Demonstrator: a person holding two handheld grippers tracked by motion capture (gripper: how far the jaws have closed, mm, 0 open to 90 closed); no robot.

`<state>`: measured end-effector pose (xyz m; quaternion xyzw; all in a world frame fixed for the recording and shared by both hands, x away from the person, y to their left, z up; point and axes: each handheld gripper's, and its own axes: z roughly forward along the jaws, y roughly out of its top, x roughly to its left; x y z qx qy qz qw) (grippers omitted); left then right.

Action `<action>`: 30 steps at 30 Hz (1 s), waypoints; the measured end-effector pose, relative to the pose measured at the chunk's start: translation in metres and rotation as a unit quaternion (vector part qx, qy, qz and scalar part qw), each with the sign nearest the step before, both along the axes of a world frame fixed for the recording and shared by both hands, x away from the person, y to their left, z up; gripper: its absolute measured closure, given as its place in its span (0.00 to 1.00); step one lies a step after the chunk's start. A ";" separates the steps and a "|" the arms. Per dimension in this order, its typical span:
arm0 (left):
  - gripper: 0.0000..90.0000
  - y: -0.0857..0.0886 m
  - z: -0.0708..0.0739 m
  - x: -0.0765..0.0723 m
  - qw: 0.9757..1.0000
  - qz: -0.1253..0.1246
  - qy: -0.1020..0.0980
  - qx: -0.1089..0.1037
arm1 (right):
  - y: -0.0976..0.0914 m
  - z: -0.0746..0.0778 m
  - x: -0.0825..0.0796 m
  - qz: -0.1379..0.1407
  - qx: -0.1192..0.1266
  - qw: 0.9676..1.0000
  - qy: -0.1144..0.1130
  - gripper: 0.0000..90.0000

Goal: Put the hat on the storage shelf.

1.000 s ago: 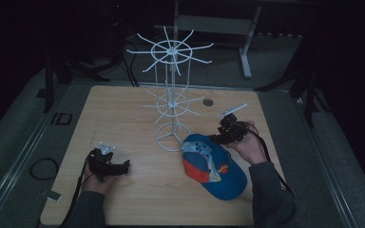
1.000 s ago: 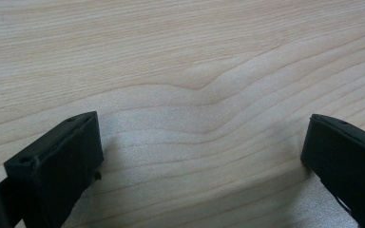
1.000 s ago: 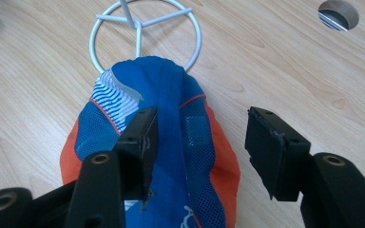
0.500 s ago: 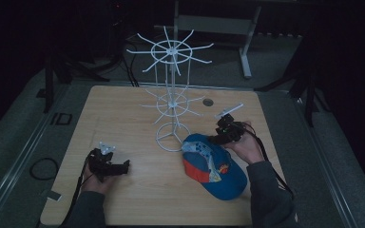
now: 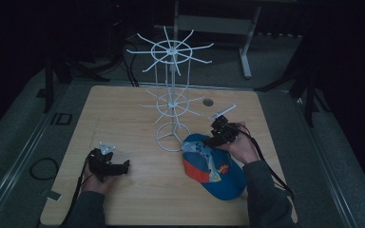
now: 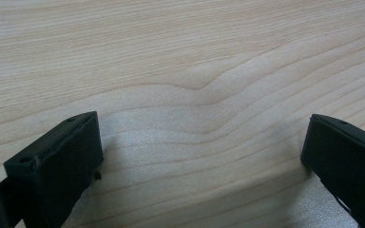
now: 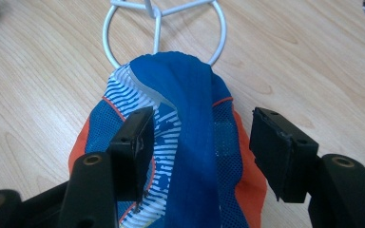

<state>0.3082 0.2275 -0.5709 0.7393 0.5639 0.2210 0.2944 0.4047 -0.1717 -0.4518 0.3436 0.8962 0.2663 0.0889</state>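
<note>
A blue and orange cap (image 5: 214,164) lies on the wooden table (image 5: 123,123), just right of the white wire rack's (image 5: 171,95) ring base. My right gripper (image 5: 217,136) hovers over the cap's back edge, jaws open, with the blue fabric (image 7: 190,142) rising between them and nothing clamped. The rack's ring base (image 7: 164,28) lies just beyond the cap. My left gripper (image 5: 119,168) rests low at the table's front left, jaws open wide over bare wood (image 6: 195,95).
The rack has two tiers of bare hooks, the upper one (image 5: 171,50) well above the table. A small dark round spot (image 5: 208,102) sits on the table behind the rack. A metal stand (image 5: 244,47) is on the floor beyond the table.
My right gripper has crept a little towards the cap's back edge. The left gripper has stayed put.
</note>
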 end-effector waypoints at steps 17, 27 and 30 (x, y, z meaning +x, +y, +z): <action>0.00 0.000 0.000 0.000 1.000 0.000 0.000 0.000 | 0.008 -0.015 0.010 0.001 -0.013 1.000 0.027 0.43; 0.00 0.000 0.000 0.000 1.000 0.000 0.000 0.000 | 0.010 -0.024 0.019 -0.004 -0.014 0.998 0.054 0.43; 0.00 0.000 0.000 0.000 1.000 0.000 0.000 0.000 | 0.012 -0.027 0.020 0.000 -0.018 0.998 0.061 0.44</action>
